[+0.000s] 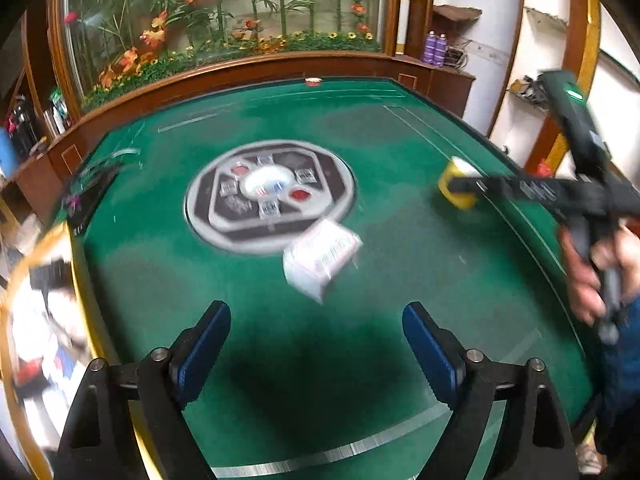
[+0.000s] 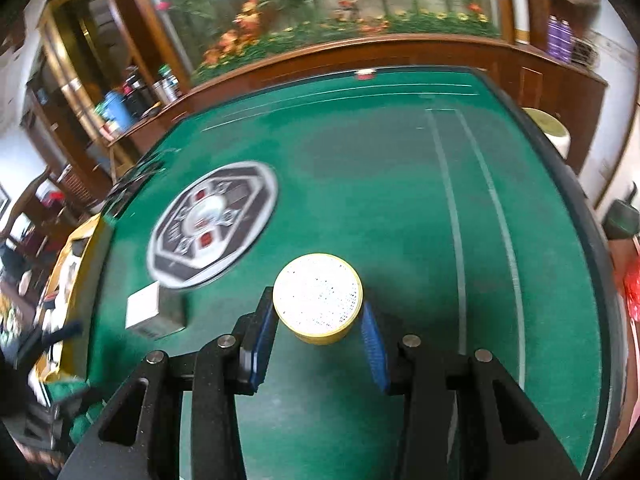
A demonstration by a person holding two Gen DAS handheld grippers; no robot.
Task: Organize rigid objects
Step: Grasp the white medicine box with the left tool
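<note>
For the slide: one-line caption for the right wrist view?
Right hand-held gripper brackets a yellow round tin on the green table, white box lying to the left.

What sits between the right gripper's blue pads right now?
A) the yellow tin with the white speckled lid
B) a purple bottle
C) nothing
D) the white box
A: in the right wrist view the yellow tin stands on the green table between the right gripper pads, while the white box lies apart to its left.
</note>
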